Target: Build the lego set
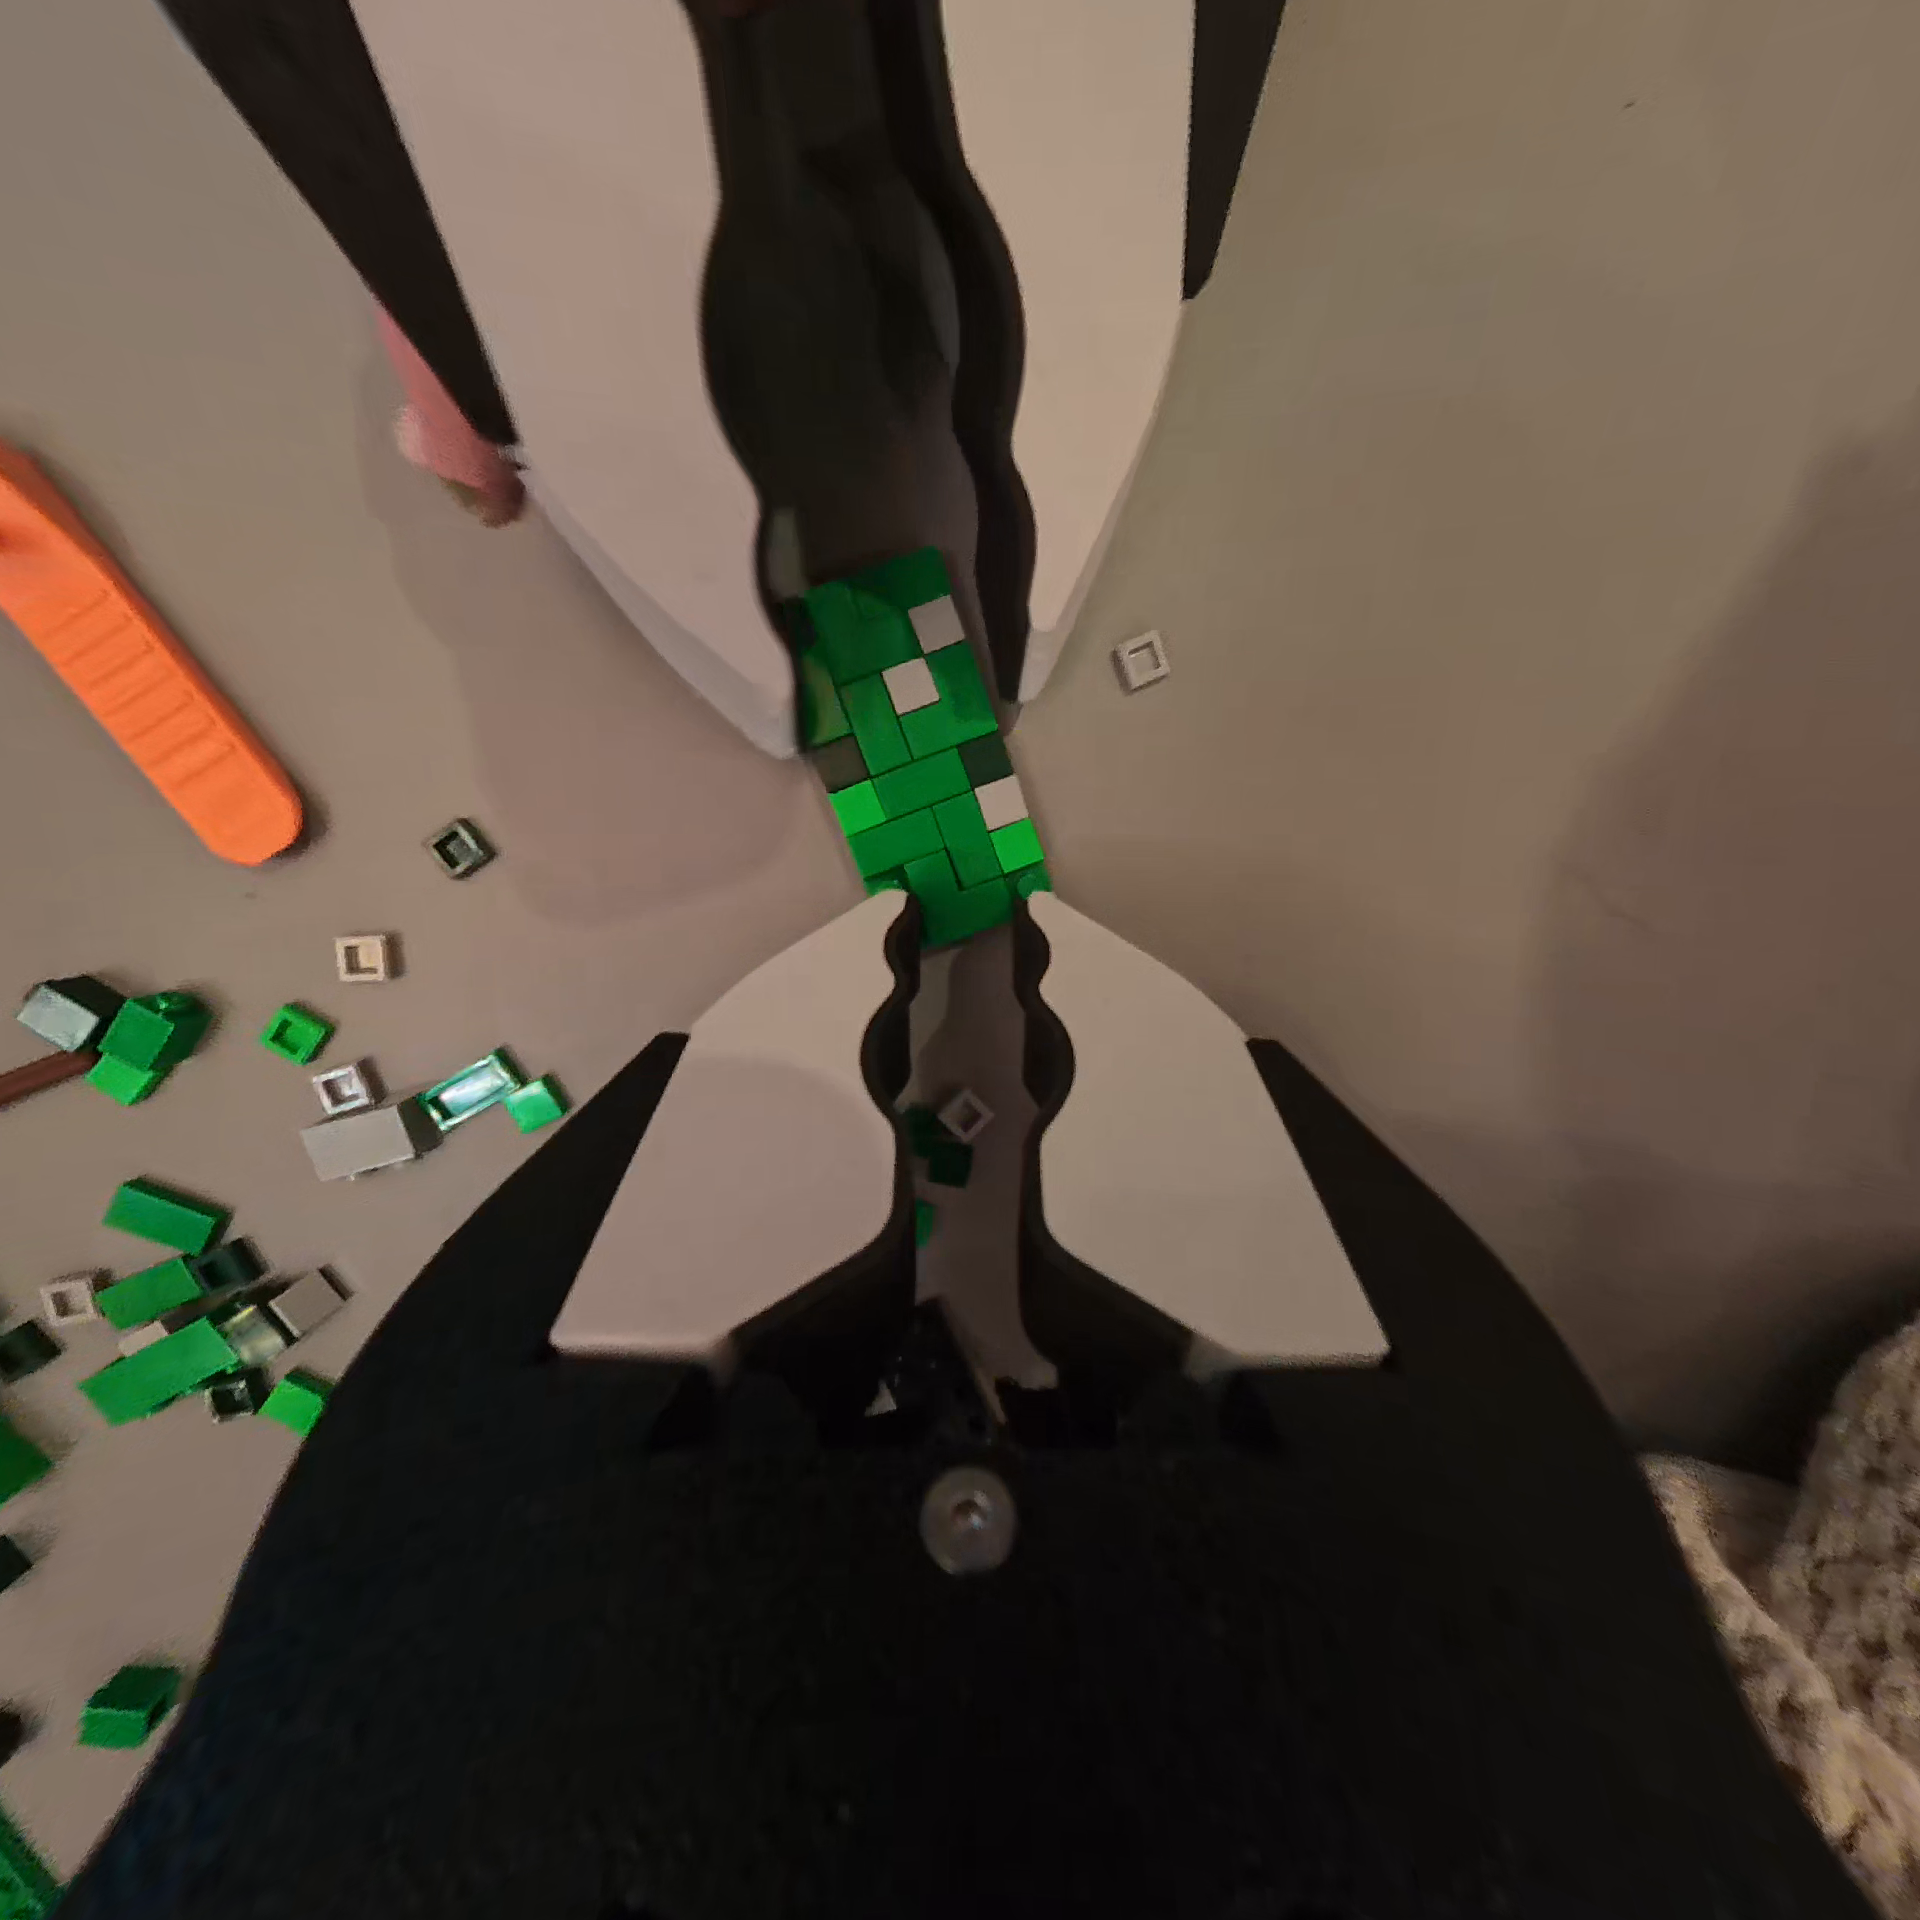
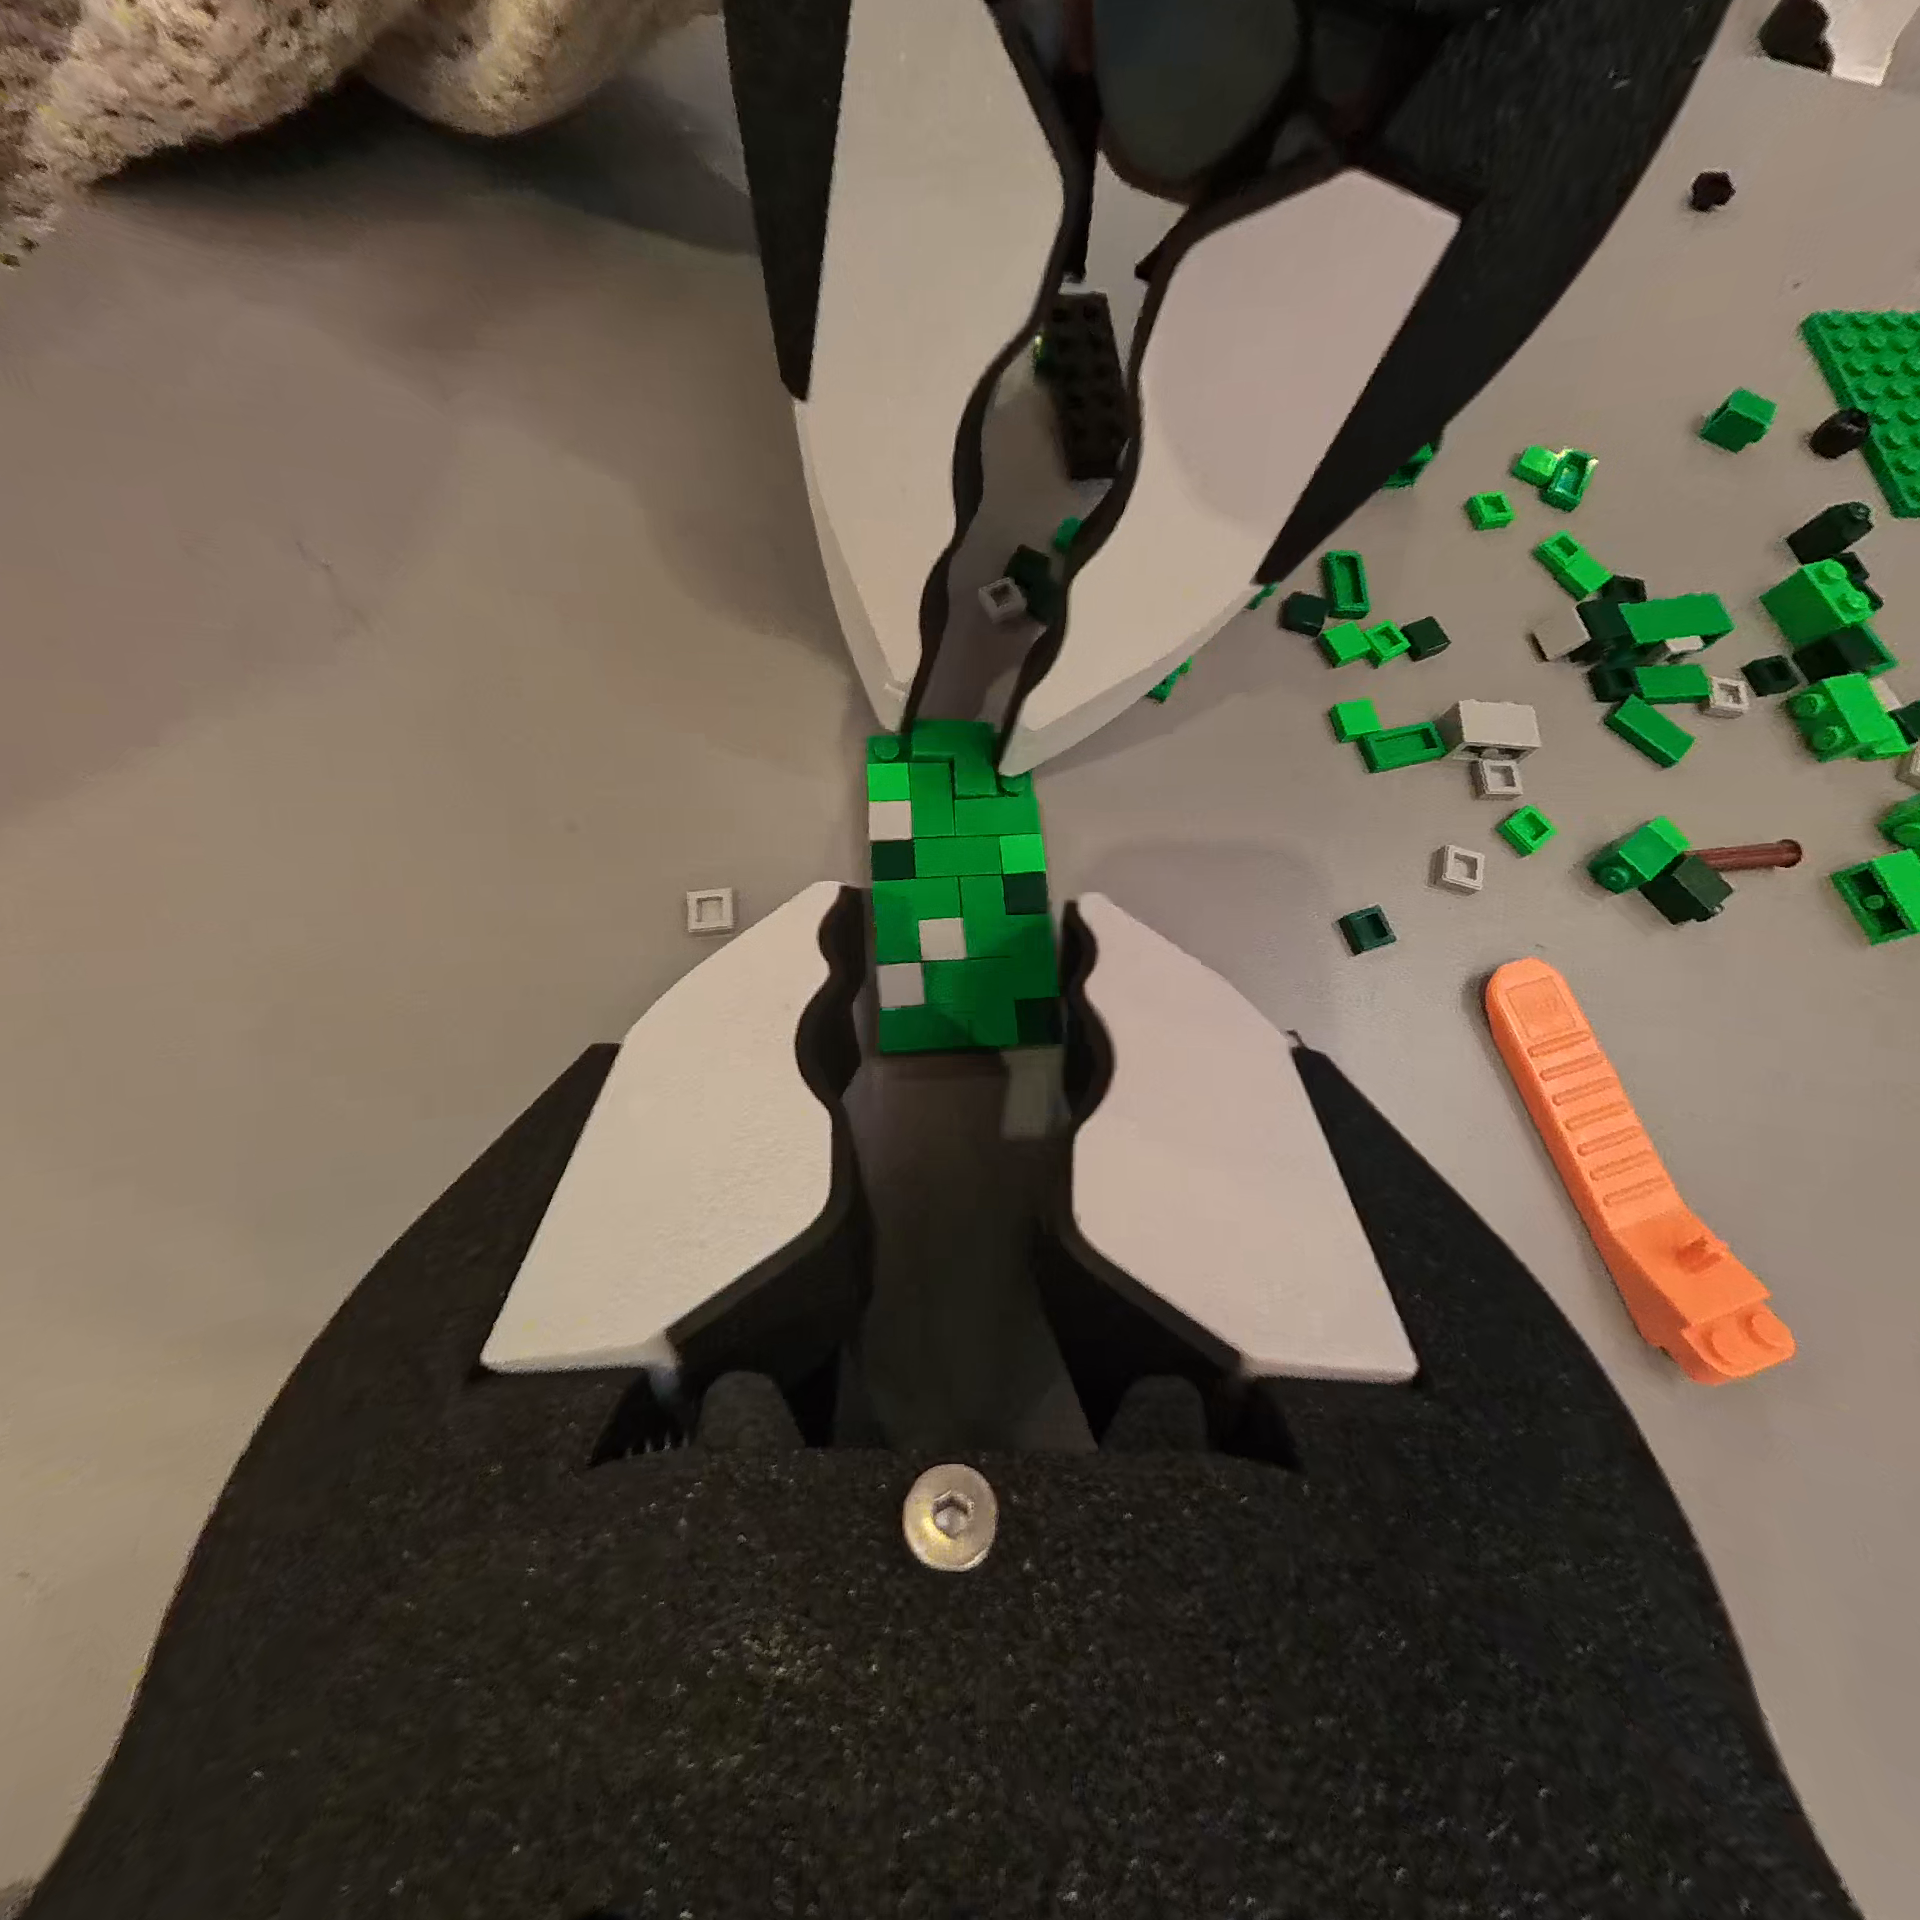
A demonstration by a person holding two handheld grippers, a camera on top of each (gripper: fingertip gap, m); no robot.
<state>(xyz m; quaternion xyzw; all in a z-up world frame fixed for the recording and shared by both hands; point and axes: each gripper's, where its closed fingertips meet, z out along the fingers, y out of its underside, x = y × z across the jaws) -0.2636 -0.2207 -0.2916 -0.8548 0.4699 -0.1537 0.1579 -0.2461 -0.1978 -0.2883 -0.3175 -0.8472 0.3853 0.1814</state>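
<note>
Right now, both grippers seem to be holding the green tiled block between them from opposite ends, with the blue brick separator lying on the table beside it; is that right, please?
Nearly: the brick separator is orange, not blue, as the right wrist view shows. The rest stands: the left gripper and right gripper hold the green tiled block from opposite ends, with the separator on the table beside it.

Dim, warm indoor lighting. Soft broad shadows fall across the grey table point(image 1: 1455, 520). Strong wide-angle distortion toward frame edges; peripheral loose bricks point(image 1: 156, 1330) slightly blurred.
</note>
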